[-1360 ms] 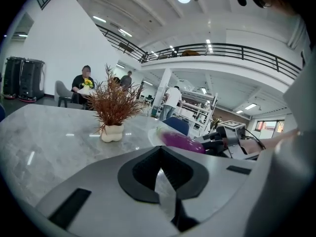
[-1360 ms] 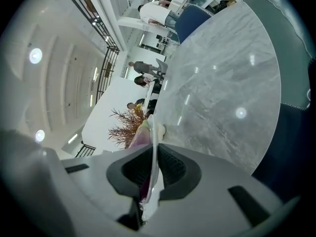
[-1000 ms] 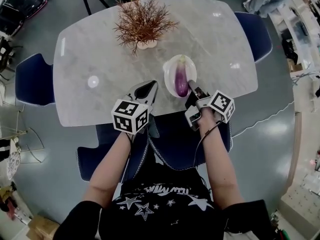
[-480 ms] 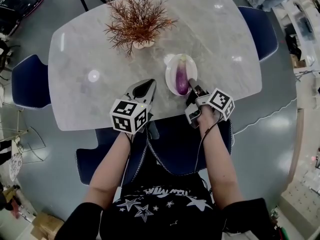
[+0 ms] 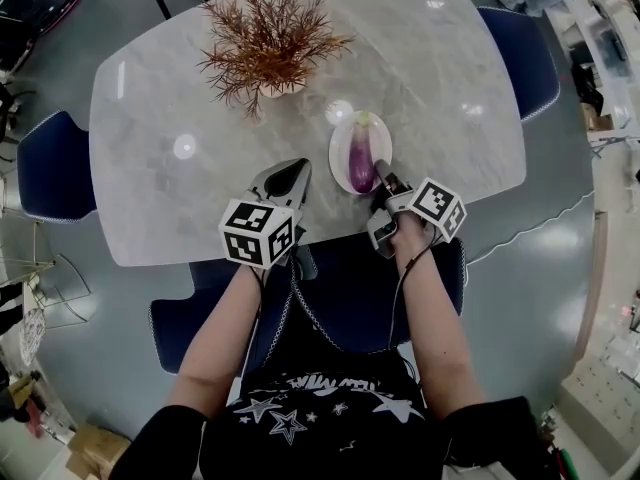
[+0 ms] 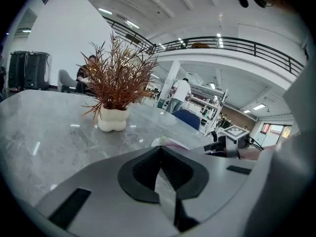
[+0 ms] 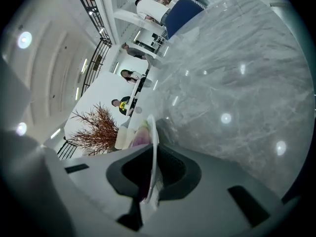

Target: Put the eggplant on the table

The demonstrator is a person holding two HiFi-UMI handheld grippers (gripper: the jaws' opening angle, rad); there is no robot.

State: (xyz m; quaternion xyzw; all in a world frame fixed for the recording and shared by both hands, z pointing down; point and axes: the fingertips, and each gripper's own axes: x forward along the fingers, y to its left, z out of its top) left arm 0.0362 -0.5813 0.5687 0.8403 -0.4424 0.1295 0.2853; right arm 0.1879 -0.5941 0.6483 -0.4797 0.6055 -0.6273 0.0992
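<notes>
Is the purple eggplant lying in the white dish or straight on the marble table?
In the dish: the purple eggplant lies inside the white oval dish, whose near rim the right gripper clamps between its jaws.

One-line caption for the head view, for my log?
The right gripper clamps the plate by its rim, eggplant on it; left gripper shut, empty.

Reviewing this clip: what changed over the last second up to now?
The right gripper, shut on the rim of the plate throughout, seems to have drawn it slightly toward the near edge of the table, away from the plant; the shift is small. Nothing was taken hold of or let go. The eggplant stays on the plate, and the left gripper stays shut and empty.
</notes>
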